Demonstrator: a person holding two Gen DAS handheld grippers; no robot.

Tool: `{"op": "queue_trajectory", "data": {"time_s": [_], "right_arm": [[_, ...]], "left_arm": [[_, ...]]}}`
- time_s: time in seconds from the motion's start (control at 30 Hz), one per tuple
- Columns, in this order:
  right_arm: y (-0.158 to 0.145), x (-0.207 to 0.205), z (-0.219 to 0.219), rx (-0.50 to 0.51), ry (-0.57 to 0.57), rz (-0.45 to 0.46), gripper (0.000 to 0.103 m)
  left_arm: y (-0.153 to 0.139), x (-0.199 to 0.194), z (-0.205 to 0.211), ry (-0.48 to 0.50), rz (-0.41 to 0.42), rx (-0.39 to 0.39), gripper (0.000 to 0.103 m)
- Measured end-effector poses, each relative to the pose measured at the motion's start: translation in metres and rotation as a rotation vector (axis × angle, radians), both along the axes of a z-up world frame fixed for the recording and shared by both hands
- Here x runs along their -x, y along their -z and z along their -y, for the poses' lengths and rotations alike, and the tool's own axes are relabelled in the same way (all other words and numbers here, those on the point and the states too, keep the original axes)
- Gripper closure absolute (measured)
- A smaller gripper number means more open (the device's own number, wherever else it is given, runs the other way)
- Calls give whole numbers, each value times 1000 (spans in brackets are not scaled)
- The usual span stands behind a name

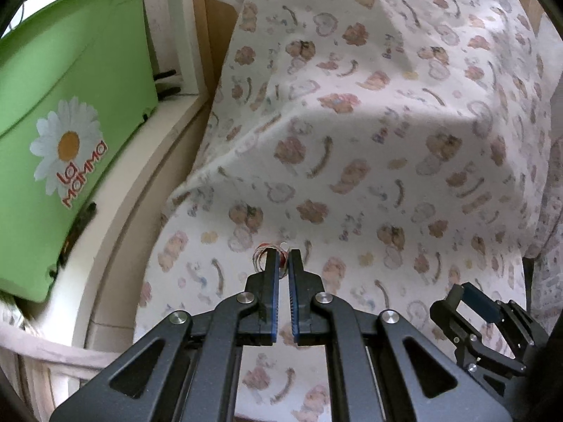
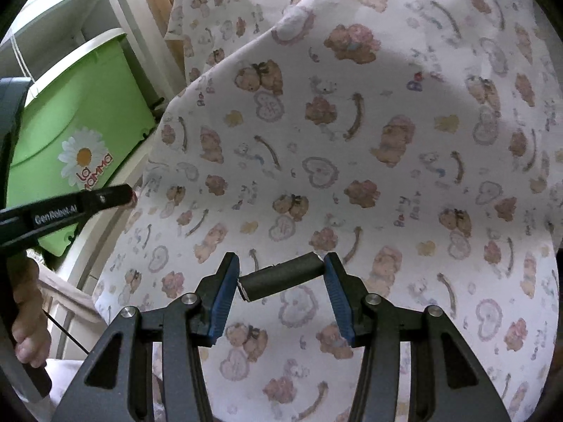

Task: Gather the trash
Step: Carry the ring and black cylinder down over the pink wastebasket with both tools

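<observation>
Printed cloth (image 1: 352,140) with teddy bears is covering everything ahead. Over it, the left tool (image 1: 283,258) is pinching a small red-and-white wrapper (image 1: 262,258) nearly closed, while the right tool (image 2: 281,274) is standing open around a dark tube (image 2: 281,276). Beside the cloth, a green bin (image 1: 63,112) is sitting.

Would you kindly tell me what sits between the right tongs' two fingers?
A dark tube lies across the gap between the right tongs, over the bear-print sheet; the right wrist view shows it.
</observation>
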State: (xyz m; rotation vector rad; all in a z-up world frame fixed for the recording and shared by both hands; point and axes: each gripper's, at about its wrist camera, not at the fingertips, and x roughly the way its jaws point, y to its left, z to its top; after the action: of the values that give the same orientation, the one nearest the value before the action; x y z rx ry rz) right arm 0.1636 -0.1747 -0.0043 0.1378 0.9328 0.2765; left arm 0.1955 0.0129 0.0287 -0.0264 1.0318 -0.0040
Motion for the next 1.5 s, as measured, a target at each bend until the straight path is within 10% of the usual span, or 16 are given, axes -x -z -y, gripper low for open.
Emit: {"op": "queue_trajectory", "data": {"time_s": [0.77,1.2,1.5], "right_arm": [[-21,130,16,-155,92,-123,50],[31,154,5,-133,-9,-219,50],[80,152,4,-127,11,-380,50]], "left_arm": [[2,156,1,31,-51,45,98],[62,182,6,61,-162,54,98],[110,174,-5,40,-375,254,98]]}}
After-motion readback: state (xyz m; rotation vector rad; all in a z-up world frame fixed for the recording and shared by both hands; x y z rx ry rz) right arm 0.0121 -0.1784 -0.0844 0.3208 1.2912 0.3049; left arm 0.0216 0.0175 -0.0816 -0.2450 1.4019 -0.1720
